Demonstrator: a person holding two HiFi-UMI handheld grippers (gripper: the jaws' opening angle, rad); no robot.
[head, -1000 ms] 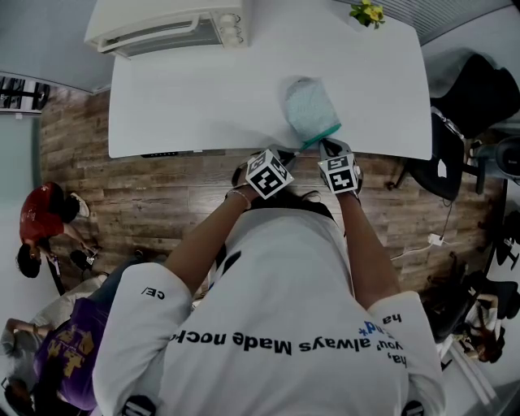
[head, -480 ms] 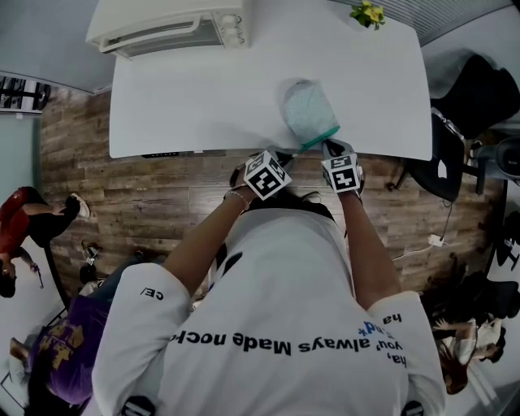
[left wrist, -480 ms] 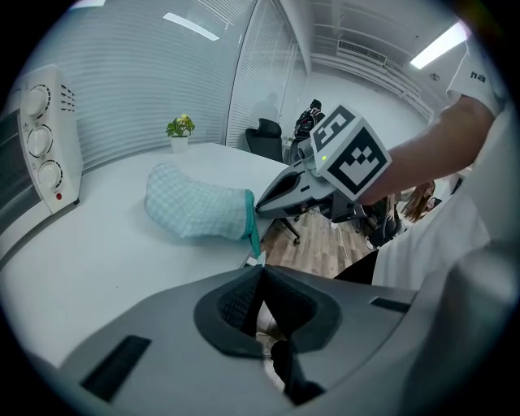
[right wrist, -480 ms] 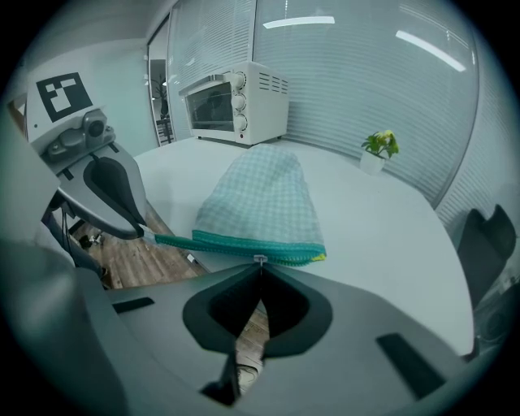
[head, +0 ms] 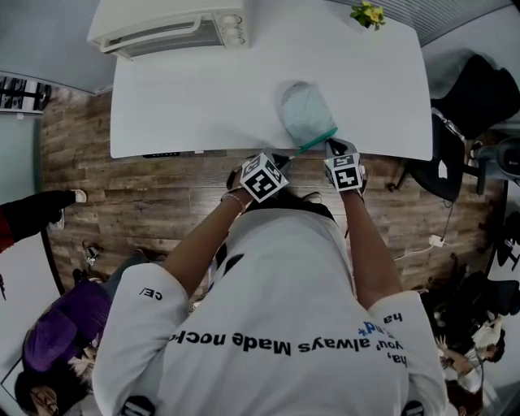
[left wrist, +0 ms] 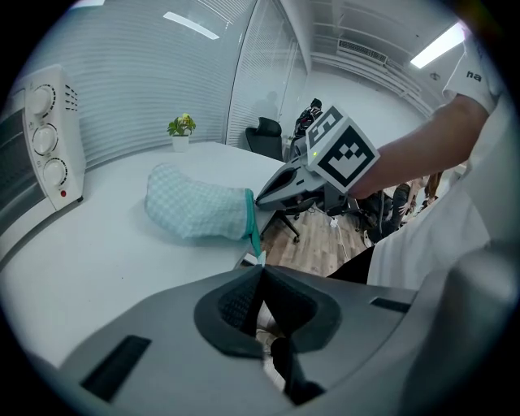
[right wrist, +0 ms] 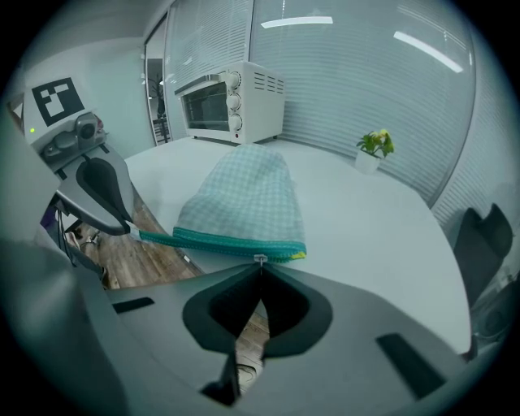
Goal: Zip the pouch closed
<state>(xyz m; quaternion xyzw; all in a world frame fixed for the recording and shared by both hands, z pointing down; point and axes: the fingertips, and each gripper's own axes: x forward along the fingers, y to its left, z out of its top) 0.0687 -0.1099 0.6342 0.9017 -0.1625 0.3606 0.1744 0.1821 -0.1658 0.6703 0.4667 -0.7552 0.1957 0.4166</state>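
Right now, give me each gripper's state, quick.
Left gripper: shut on the end tab of the pouch.
Right gripper: shut on the zipper pull.

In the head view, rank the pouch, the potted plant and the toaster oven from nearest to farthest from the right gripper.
1. Pouch, held in the right gripper's jaws, near side.
2. Potted plant, far right corner.
3. Toaster oven, far left corner.
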